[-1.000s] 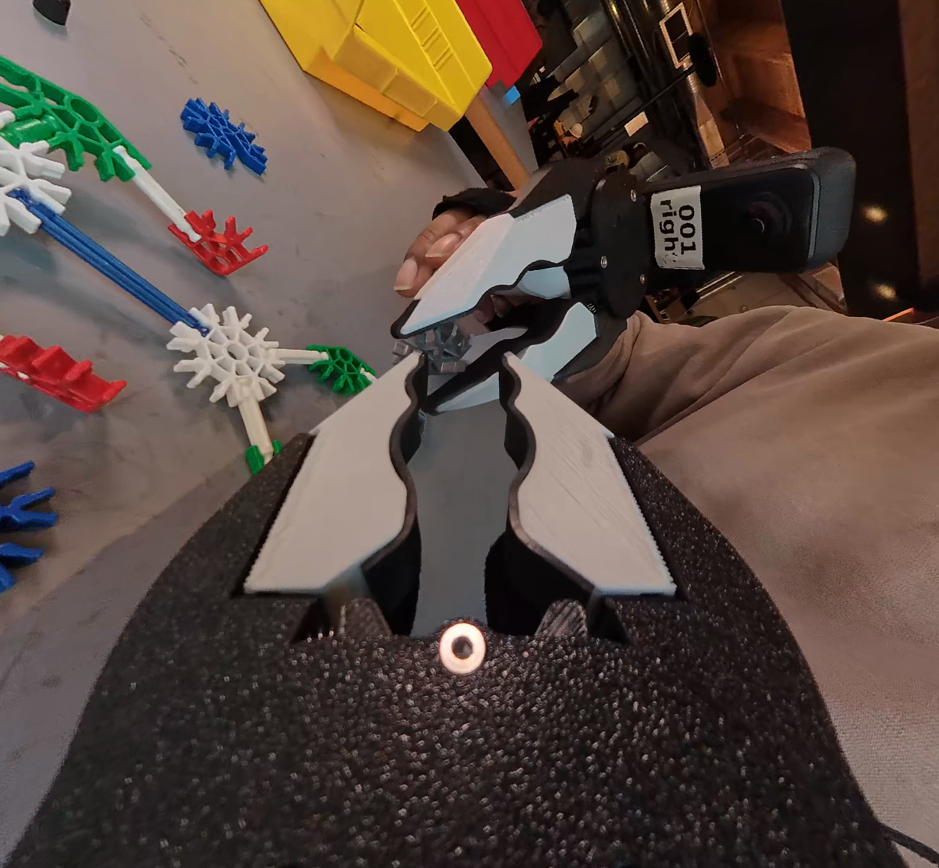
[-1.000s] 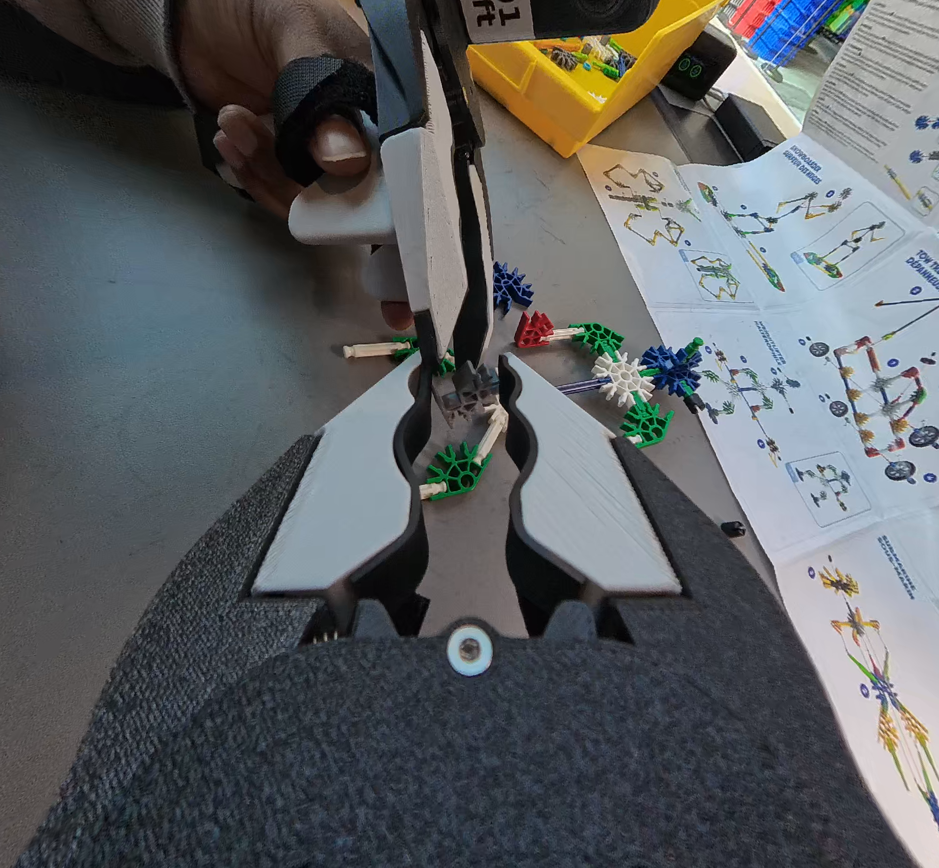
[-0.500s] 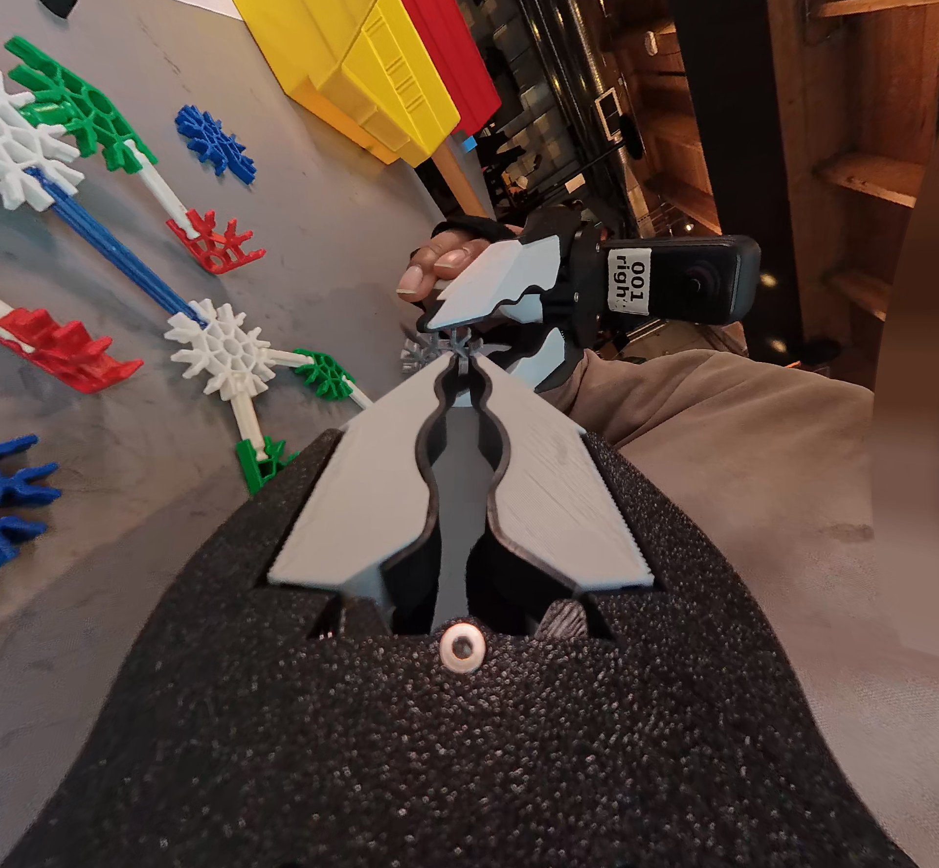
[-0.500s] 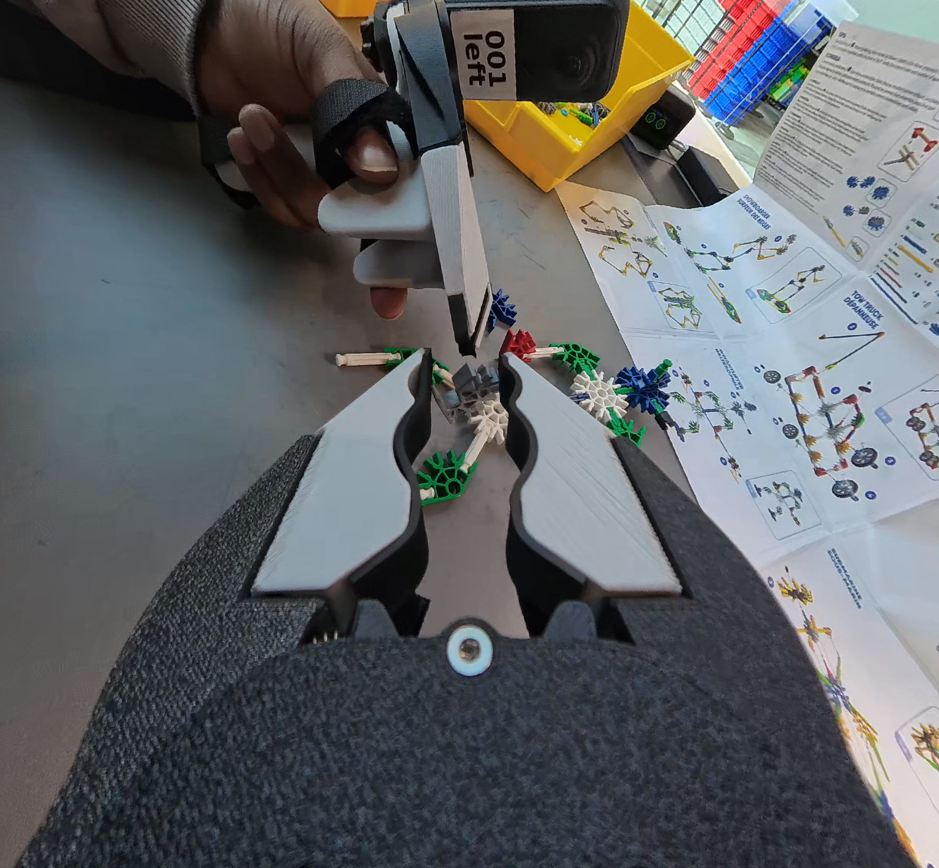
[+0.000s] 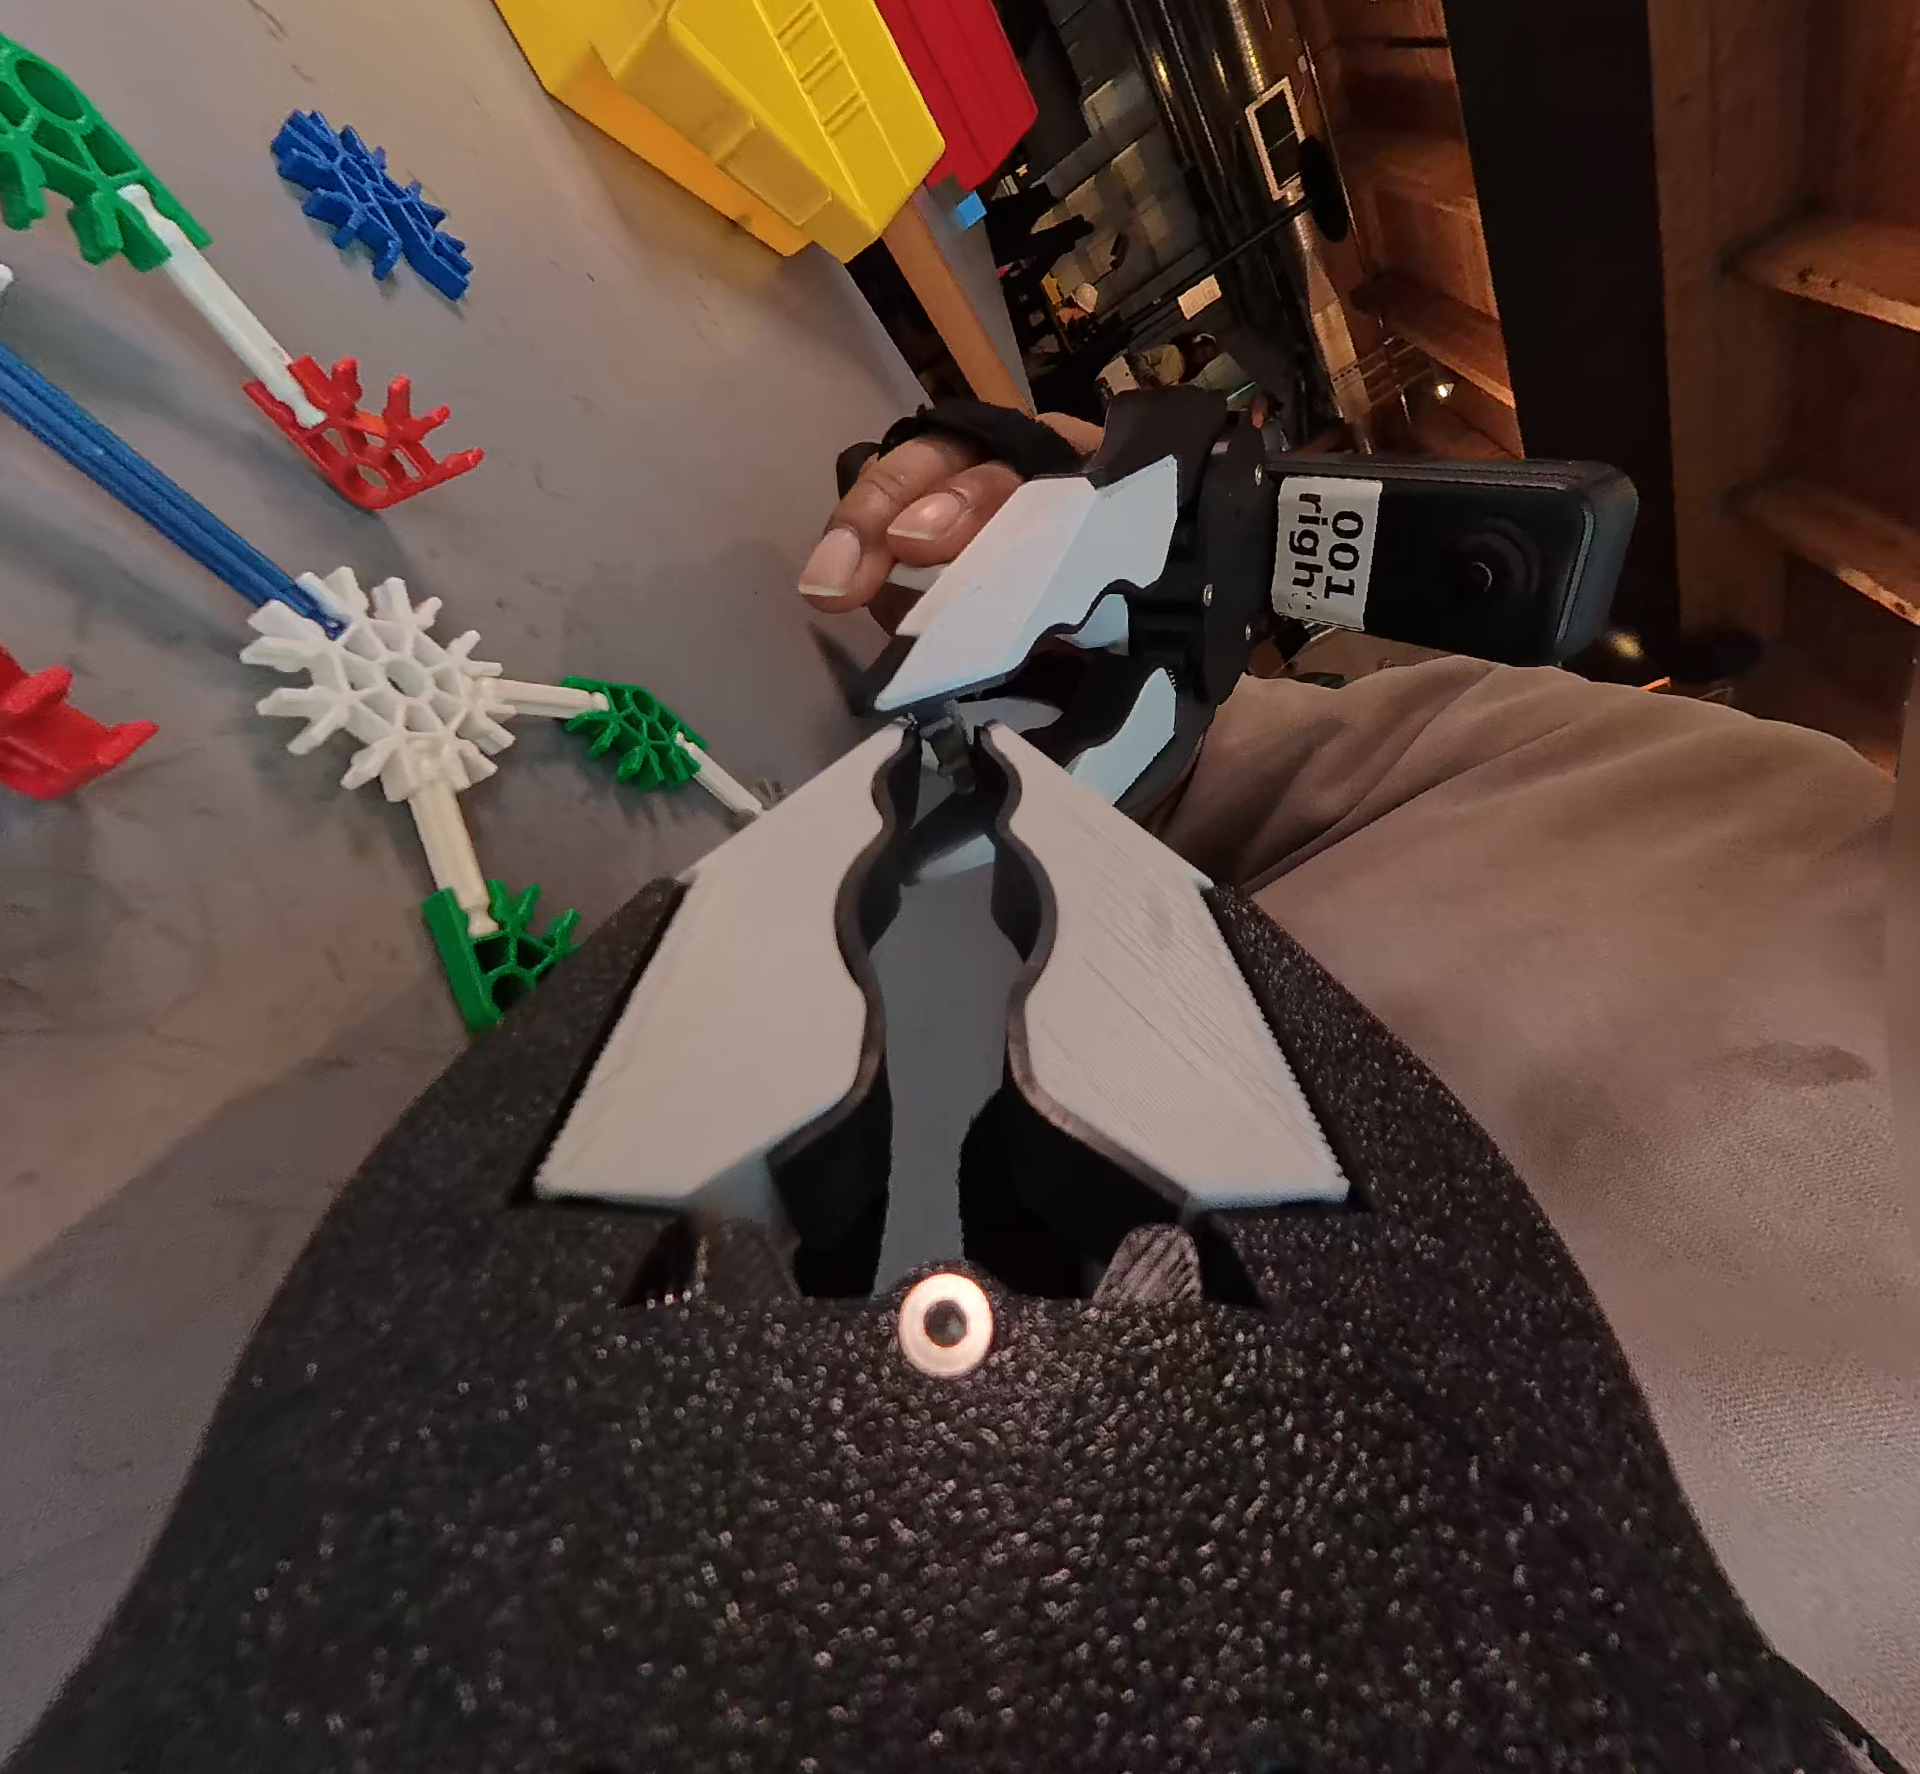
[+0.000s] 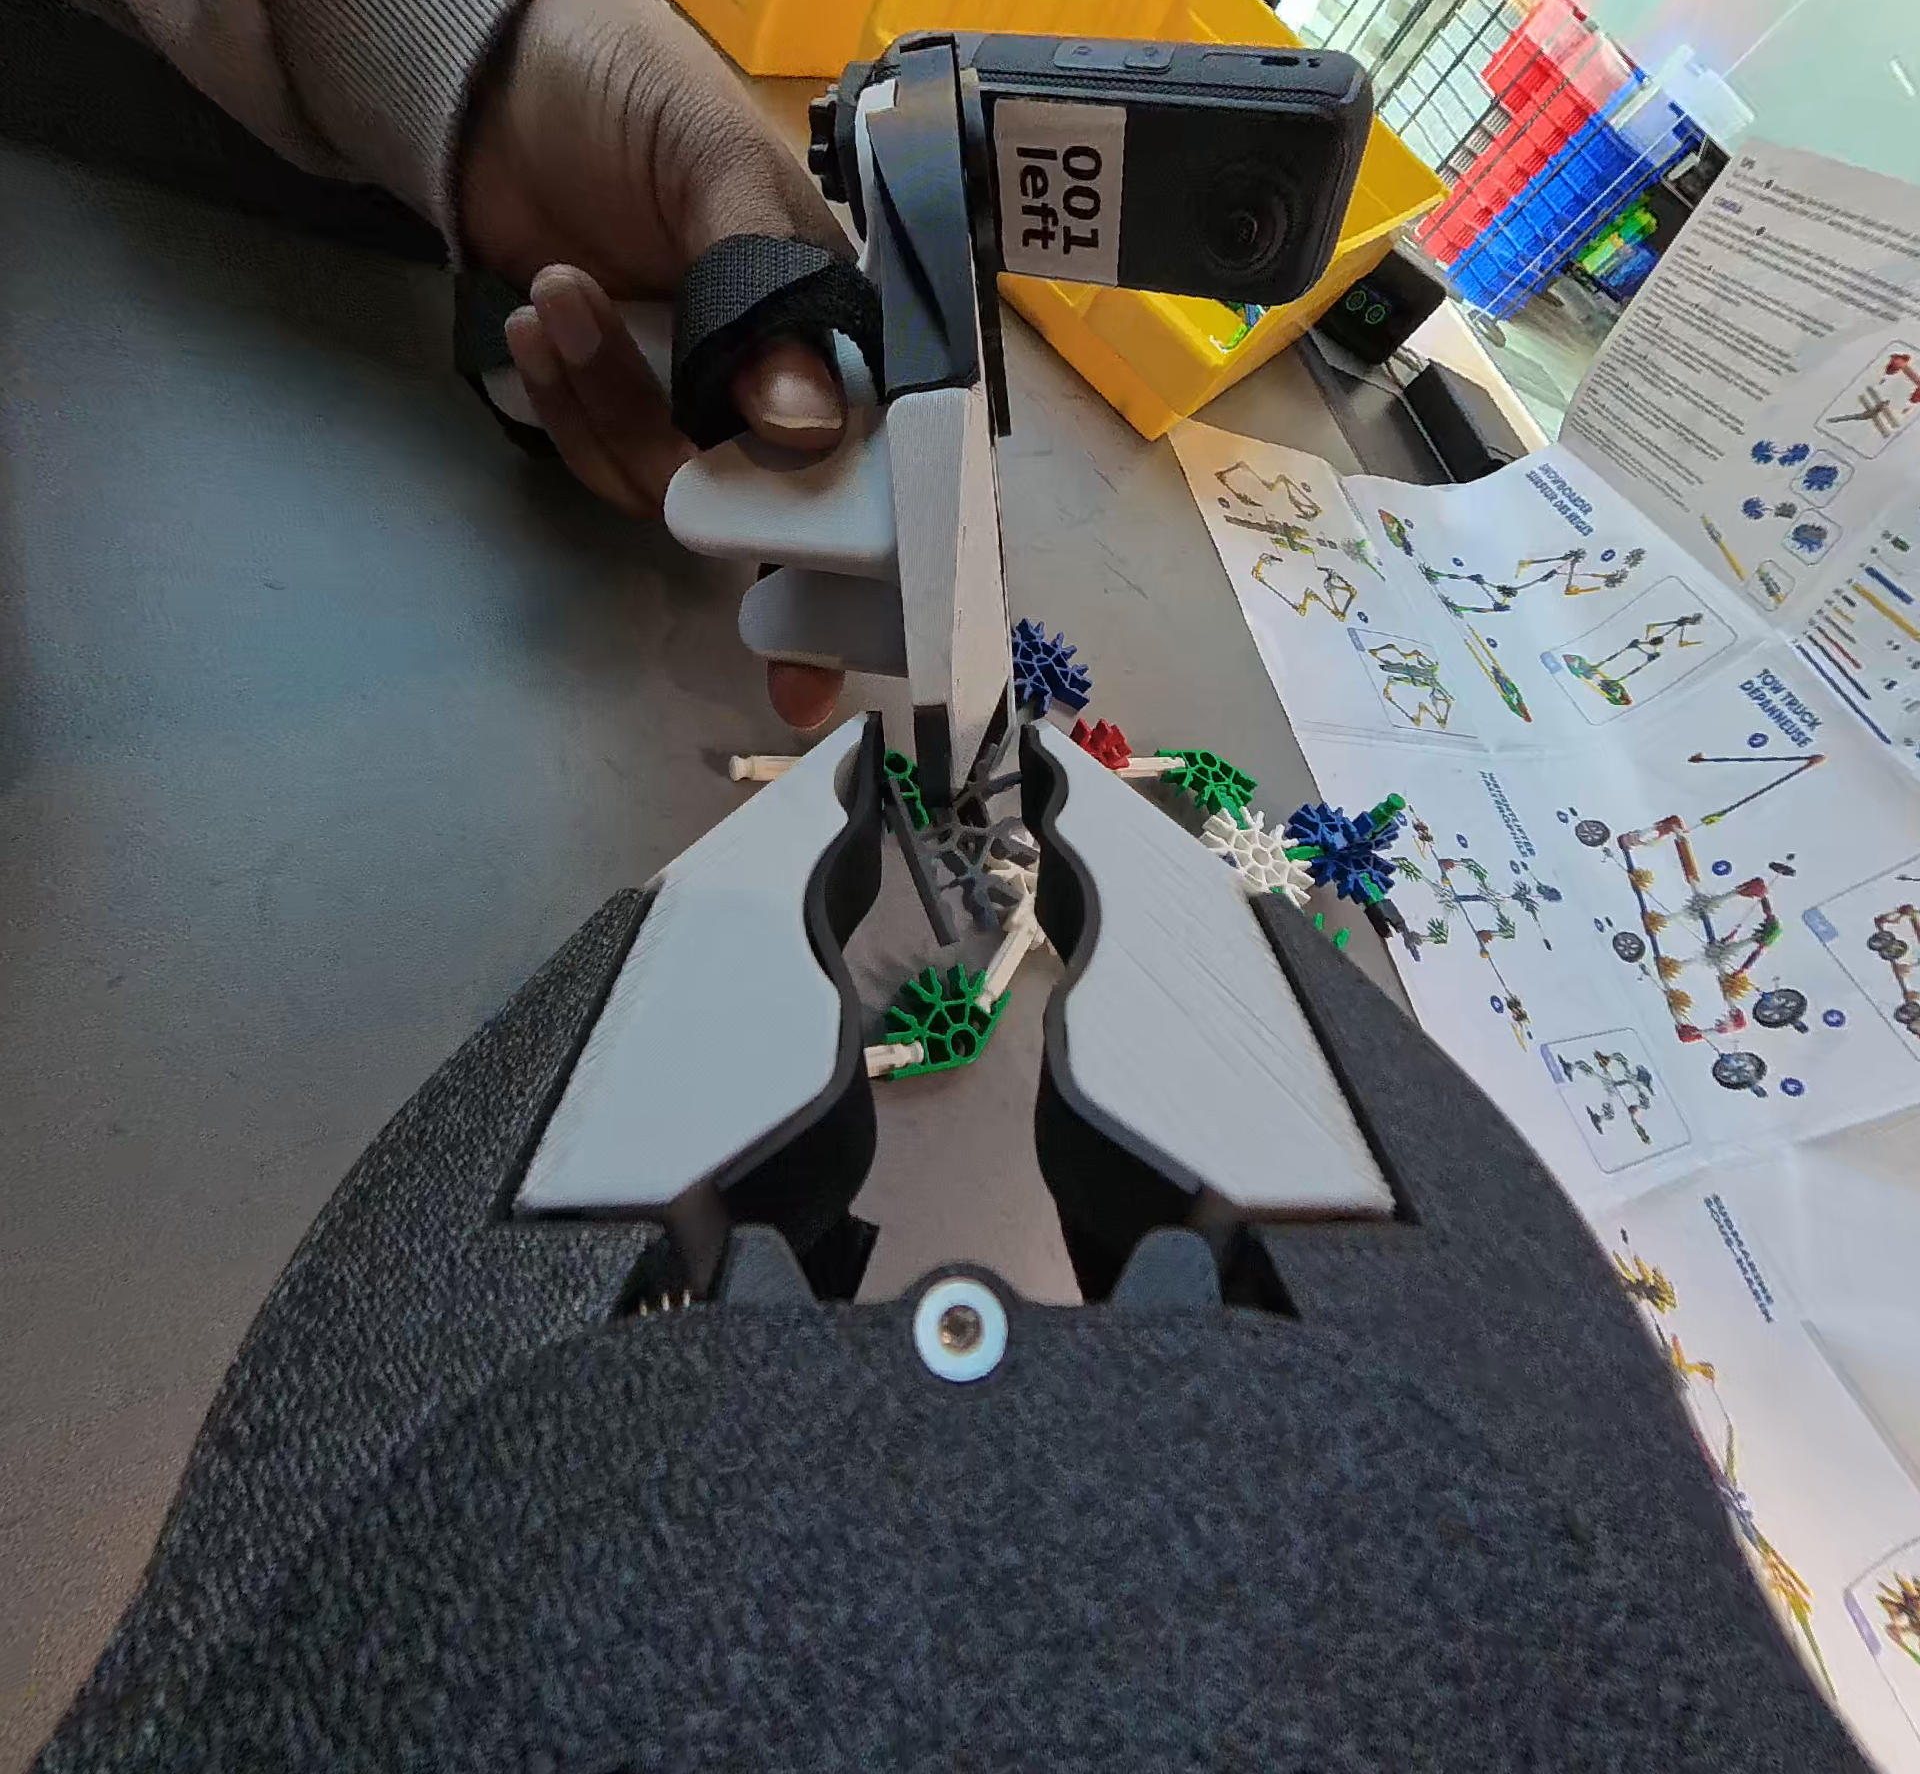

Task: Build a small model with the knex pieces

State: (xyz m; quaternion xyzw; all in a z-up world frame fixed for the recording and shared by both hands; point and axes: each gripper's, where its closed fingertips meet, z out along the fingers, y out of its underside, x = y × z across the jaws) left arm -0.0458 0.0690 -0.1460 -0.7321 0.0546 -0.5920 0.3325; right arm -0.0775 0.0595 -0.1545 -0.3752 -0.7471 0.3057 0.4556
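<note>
Grey connector (image 6: 971, 857) — pinched shut in your left gripper (image 5: 945, 739), lay between your right gripper (image 6: 945, 737) fingers; whether those gripped, unclear.

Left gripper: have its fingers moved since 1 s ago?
Yes. The left gripper has closed inward, toward the line above its rivet, and now pinches a grey piece.

The grey connector (image 5: 948, 756) is mostly hidden between the left hand-held gripper (image 5: 943, 737) fingertips.
</note>
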